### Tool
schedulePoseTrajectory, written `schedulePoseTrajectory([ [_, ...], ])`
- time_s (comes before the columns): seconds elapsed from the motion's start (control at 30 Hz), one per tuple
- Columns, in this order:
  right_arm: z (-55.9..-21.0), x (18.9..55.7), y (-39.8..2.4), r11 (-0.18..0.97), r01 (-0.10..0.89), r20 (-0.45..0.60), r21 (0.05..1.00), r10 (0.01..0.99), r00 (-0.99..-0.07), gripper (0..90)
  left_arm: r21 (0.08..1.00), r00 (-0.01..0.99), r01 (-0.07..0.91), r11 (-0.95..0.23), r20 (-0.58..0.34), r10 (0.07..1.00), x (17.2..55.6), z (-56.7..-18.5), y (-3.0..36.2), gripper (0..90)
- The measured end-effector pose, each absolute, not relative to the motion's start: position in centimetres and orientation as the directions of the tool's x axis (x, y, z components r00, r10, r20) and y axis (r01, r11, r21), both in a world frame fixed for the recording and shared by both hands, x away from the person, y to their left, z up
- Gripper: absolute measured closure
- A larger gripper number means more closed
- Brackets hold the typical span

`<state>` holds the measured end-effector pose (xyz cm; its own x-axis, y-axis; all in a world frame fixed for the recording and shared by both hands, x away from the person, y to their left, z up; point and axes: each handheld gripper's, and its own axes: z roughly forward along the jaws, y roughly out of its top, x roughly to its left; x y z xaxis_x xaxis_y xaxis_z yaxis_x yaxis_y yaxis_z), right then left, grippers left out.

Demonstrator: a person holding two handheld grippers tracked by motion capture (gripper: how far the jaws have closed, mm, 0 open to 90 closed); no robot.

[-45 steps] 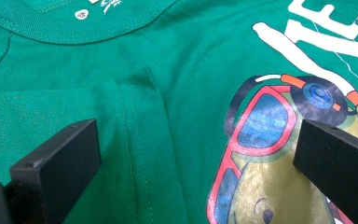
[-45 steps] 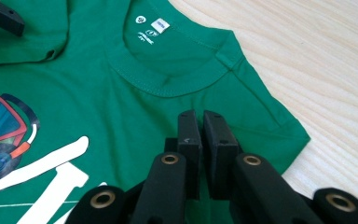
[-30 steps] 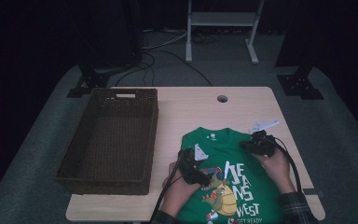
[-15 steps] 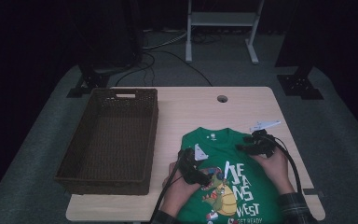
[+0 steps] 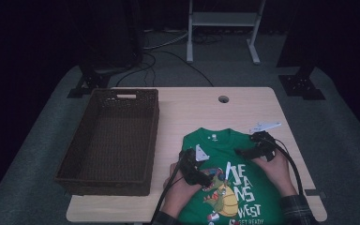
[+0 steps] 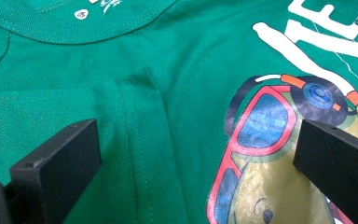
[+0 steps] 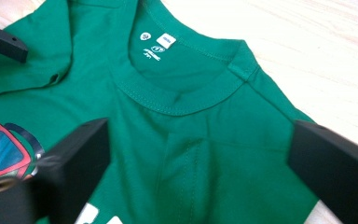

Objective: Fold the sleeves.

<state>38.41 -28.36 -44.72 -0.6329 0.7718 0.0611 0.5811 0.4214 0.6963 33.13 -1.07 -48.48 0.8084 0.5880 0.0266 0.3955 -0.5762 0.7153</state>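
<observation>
The green T-shirt (image 5: 229, 173) lies flat, print up, on the table (image 5: 192, 108) beside the wicker basket (image 5: 112, 140), sleeves folded inward for compact folding; the left gripper (image 6: 196, 154) hovers wide open, and the right gripper's (image 7: 196, 168) jaws have just been opening, holding nothing.

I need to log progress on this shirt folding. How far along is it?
Done: both sleeves of the green T-shirt lie folded in over its front. In hand: nothing; the left gripper is open, and the right gripper has just been opening, with nothing between its jaws. Probably left: folding the body, perhaps for the wicker basket.
</observation>
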Motion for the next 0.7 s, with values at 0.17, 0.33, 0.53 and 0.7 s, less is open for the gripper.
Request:
schedulePoseTrajectory([
  [0.17, -45.2, 38.3, -28.4, 0.418, 0.567, 0.045, 0.710, 0.776, -0.629, 0.0, 0.715, 0.808, 0.398, -0.575, 0.023, 0.588, 33.2, -48.5, -1.1, 0.0],
  [0.33, -45.6, 38.2, -28.6, 0.412, 0.561, 0.042, 0.718, 0.779, -0.626, 0.0, 0.714, 0.809, 0.397, -0.576, 0.024, 0.587, 33.2, -48.5, -1.1, 0.0],
  [0.53, -46.3, 37.8, -28.2, 0.398, 0.535, 0.020, 0.745, 0.789, -0.614, 0.0, 0.714, 0.809, 0.398, -0.576, 0.023, 0.587, 33.2, -48.5, -1.1, 0.0],
  [0.7, -47.4, 37.8, -28.0, 0.417, 0.551, 0.021, 0.723, 0.784, -0.621, 0.0, 0.714, 0.809, 0.399, -0.576, 0.022, 0.588, 33.2, -48.5, -1.1, 0.0],
])
